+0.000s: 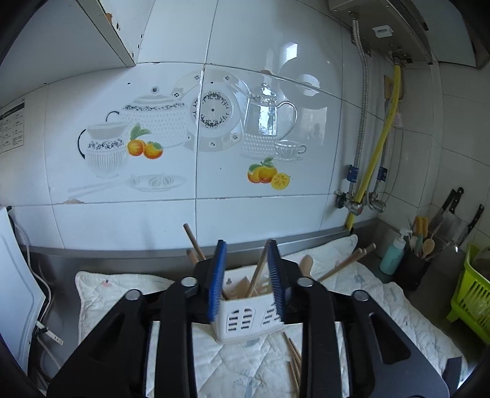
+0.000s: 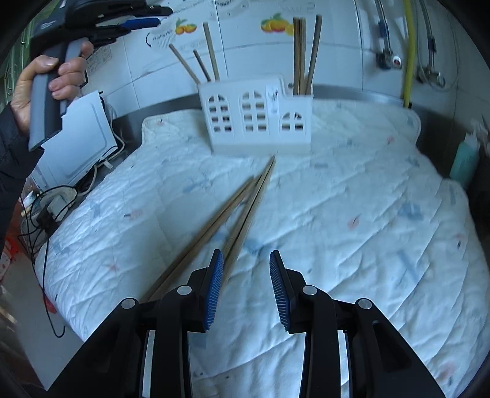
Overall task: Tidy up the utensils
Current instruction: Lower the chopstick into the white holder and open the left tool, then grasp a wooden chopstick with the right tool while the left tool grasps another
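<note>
at the far left of the right wrist view a hand [image 2: 46,82] holds the left gripper [image 2: 144,23] up in the air above and to the left of the white utensil holder [image 2: 257,119], which stands upright on the quilted cloth [image 2: 352,214] near the steel back edge of the counter. from the left wrist view that gripper [image 1: 246,275] looks down over the holder [image 1: 249,318] — its blue pads stand moderately apart, and though a wooden stick rises in the gap between them, the pads do not seem to press on it, so i judge it empty. several sticks already stand in the holder's left compartment and more in the low right one; a wooden spoon [image 1: 306,264] shows just behind the holder. further right, the loose chopsticks [image 2: 232,220] lie on the cloth, their far tips just short of the holder's base, their near ends running down beside and under the left pad of the right gripper [image 2: 246,287]. that claw is partly open, holds nothing, and hovers low over the near ends. the step in hand looks like fetching these last sticks — the next move calls for shifting the right claw a little leftward so the bundle sits between the pads, closing on it, then lifting and tipping it upright over a compartment.
</note>
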{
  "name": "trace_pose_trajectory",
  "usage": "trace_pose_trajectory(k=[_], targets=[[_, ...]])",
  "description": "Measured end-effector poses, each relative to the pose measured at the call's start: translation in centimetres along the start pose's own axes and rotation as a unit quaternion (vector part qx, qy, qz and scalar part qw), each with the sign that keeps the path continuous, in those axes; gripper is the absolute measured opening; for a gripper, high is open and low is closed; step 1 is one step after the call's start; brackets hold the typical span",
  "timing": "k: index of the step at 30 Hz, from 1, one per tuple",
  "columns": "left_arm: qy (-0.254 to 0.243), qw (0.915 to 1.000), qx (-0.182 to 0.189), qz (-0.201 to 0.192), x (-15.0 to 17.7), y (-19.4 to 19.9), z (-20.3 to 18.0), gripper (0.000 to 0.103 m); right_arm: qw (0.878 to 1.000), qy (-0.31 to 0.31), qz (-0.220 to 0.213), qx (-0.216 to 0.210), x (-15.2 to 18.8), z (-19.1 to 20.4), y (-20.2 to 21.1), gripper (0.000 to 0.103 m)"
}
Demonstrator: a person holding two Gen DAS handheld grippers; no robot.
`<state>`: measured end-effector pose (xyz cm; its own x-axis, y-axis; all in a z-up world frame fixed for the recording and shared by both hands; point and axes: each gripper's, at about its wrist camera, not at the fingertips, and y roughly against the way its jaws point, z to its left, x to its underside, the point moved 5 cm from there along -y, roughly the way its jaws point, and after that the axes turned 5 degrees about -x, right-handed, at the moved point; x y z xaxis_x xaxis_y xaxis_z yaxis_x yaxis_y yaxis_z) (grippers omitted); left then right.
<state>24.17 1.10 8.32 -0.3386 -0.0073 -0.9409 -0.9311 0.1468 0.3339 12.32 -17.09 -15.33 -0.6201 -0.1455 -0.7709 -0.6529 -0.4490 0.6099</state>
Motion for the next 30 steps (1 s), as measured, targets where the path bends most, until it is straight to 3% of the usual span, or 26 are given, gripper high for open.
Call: trace_pose_trajectory(k=[7, 9, 10, 17, 20, 30], targets=[[-0.002, 0.9998, -0.002, 0.019, 4.5, 3.1, 0.0, 0.037, 1.0, 0.005, 0.016, 0.005, 2.1, 1.4, -1.3, 0.021], [0.0, 0.9996, -0.002, 0.029, 6.2, 3.9, 0.0, 0.048, 1.0, -0.001, 0.022, 0.0, 2.5, 1.4, -1.7, 0.019], [0.002, 0.9994, -0.003, 0.034, 7.0, 4.1, 0.2, 0.049, 1.0, 0.0, 0.023, 0.002, 2.7, 1.5, -1.9, 0.019], [-0.01, 0.9958, 0.002, 0.091, 14.6, 6.2, -0.5, 0.055, 0.999, 0.017, 0.021, 0.024, 2.6, 1.7, -1.8, 0.015], [-0.02, 0.993, 0.011, 0.116, 17.7, 7.2, -1.3, 0.067, 0.998, 0.023, 0.016, 0.047, 2.5, 1.3, -1.5, 0.012], [-0.089, 0.976, 0.058, 0.19, 26.0, 9.2, -4.9, 0.073, 1.0, -0.015, 0.007, 0.025, 2.7, 0.5, -0.3, 0.012]])
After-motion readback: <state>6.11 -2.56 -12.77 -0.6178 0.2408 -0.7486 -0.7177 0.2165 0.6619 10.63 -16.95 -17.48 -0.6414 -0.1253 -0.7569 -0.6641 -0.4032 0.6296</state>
